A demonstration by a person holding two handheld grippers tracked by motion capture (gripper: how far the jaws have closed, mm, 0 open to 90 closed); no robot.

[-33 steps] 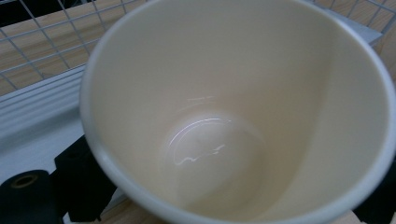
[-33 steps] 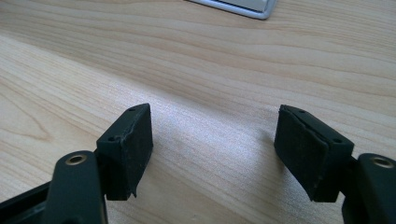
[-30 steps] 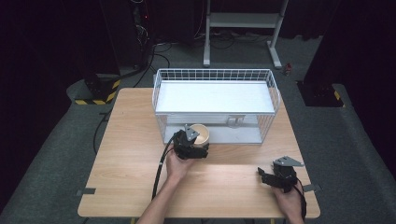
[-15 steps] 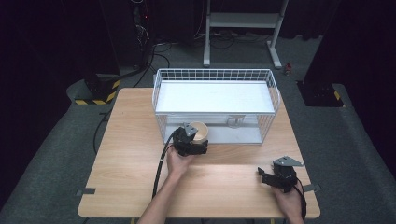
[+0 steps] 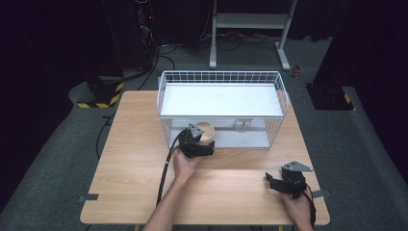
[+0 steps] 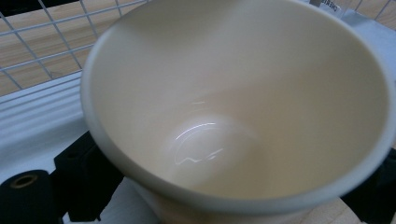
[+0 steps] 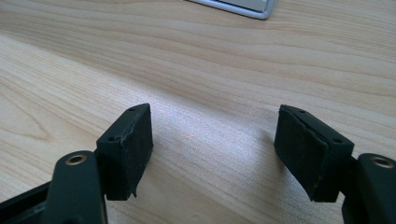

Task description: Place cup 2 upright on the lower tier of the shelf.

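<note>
A cream cup (image 5: 206, 131) hangs at the front left wall of a white wire basket (image 5: 221, 73), gripped by my left gripper (image 5: 205, 143), which is shut on it. In the left gripper view the cup's empty inside (image 6: 233, 93) faces the camera, and a black finger (image 6: 79, 179) presses its side at the lower left. My right gripper (image 5: 272, 182) rests low over the wooden table (image 5: 130, 168) near its front right corner. Its jaws stand open in the right gripper view (image 7: 215, 149), with bare wood between them.
The basket has a white floor (image 5: 221, 98) and stands at the back middle of the table. A cable (image 5: 166, 168) trails from the left gripper toward the front edge. Dark floor, cables and a metal stand (image 5: 250, 21) lie beyond the table.
</note>
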